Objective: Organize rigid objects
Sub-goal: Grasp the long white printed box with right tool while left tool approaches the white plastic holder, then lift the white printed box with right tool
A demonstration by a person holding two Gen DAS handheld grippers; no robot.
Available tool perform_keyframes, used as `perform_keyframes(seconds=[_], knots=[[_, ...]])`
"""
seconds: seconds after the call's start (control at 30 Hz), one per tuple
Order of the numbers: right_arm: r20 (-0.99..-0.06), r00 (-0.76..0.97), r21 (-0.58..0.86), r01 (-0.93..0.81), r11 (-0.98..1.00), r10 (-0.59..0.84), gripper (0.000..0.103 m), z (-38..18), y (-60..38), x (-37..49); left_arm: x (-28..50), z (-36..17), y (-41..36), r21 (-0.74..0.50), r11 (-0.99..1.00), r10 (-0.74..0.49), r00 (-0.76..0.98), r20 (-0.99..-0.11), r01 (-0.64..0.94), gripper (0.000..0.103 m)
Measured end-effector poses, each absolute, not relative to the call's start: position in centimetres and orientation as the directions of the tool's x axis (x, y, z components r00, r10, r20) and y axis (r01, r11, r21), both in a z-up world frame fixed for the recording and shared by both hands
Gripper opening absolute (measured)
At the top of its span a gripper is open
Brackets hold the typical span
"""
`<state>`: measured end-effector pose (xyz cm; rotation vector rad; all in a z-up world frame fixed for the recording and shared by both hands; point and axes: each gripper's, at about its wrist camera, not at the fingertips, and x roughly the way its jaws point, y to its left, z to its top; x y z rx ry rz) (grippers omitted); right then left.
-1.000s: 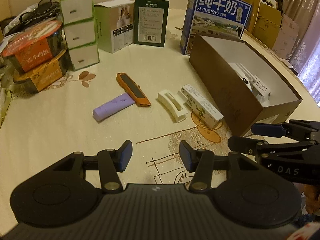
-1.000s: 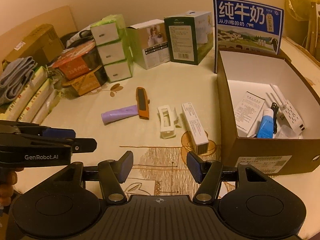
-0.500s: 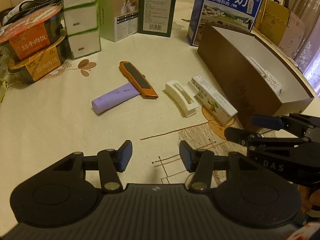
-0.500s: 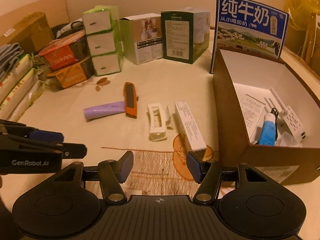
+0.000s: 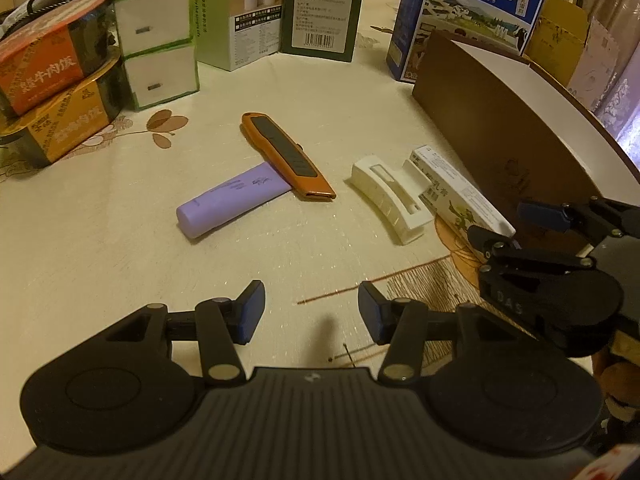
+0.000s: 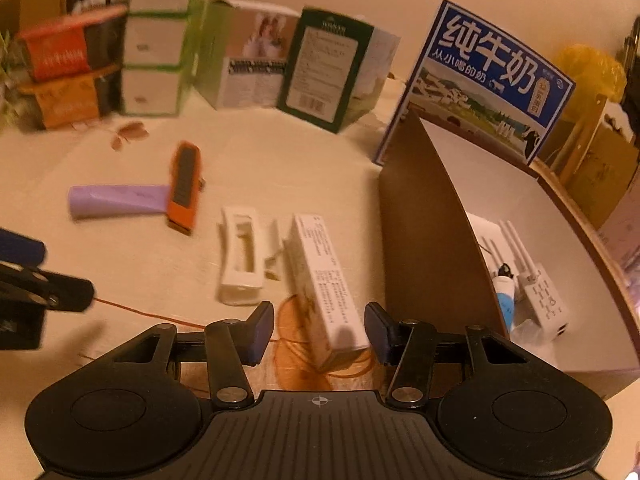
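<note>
- My right tongs are released, jaws spread wide, with the near end of the long white carton lying on the tablecloth between the two pads, touching neither from what I can see.
- My left tongs are released too, hovering over bare cloth with nothing between the pads; the purple tube lies ahead of them and a little left.
- Just beyond my right pads, left of the carton, sits the white plastic holder, touching or nearly touching the carton's side. If I close crookedly, I judge the carton could swing into it and push it along.
- Right of my right tongs stands the brown box, its wall near the carton. Lifting the carton level, I might knock its far end against that wall.
- Farther ahead of the left tongs, the orange utility knife overlaps the tube's far end; pulling the tube would likely drag the knife.
- This view is blurred, so my aim could be off.
</note>
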<state>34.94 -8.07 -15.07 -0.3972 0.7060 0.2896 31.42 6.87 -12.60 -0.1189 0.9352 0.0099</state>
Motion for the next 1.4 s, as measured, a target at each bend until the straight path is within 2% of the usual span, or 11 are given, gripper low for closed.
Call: perform_keyframes(seconds=[0.23,0.27,0.3,0.37,0.53,0.6,0.73,0.93,1.33,1.4], knots=[[-0.716,0.691,-0.252,-0.391,0.885,0.101,0.047,-16.8,-8.3,36.7,33.1,-13.7,6.5,-0.11,0.994,-0.075,0.599,-0.797,-0.022,0.047],[-0.72,0.686,-0.239,-0.391,0.889,0.109,0.042,-16.8,-8.4,36.8,33.3,-13.8,6.4,-0.116,0.993,-0.087,0.602,-0.794,-0.01,0.047],[-0.722,0.682,-0.225,-0.389,0.893,0.116,0.024,-16.8,-8.6,36.8,33.5,-13.9,6.2,-0.123,0.992,-0.101,0.605,-0.79,0.005,0.047],[-0.729,0.669,-0.171,-0.382,0.908,0.144,0.023,-16.7,-9.2,37.0,33.9,-14.1,5.6,-0.129,0.991,-0.122,0.608,-0.785,0.032,0.046],[-0.732,0.655,-0.063,-0.341,0.938,0.189,0.022,-16.3,-10.3,37.3,35.1,-14.7,4.1,-0.142,0.985,-0.174,0.615,-0.769,0.101,0.046],[-0.73,0.655,-0.05,-0.335,0.941,0.195,0.022,-16.2,-10.5,37.4,35.8,-14.8,3.4,-0.146,0.982,-0.191,0.623,-0.759,0.122,0.041],[-0.727,0.658,-0.03,-0.319,0.947,0.199,0.022,-16.2,-11.0,37.4,37.4,-15.1,2.8,-0.15,0.98,-0.201,0.632,-0.748,0.134,0.038],[-0.726,0.656,-0.019,-0.32,0.947,0.207,0.023,-16.8,-11.2,37.2,39.0,-15.2,2.7,-0.224,0.961,-0.274,0.621,-0.734,0.159,0.039],[-0.725,0.645,0.033,-0.317,0.948,0.241,0.022,-17.1,-11.6,37.2,41.1,-16.9,0.9,-0.186,0.978,-0.208,0.577,-0.79,0.097,0.038],[-0.726,0.639,0.05,-0.319,0.946,0.254,0.022,-17.0,-11.8,37.2,41.2,-16.9,0.8,-0.173,0.98,-0.197,0.575,-0.794,0.096,0.032]])
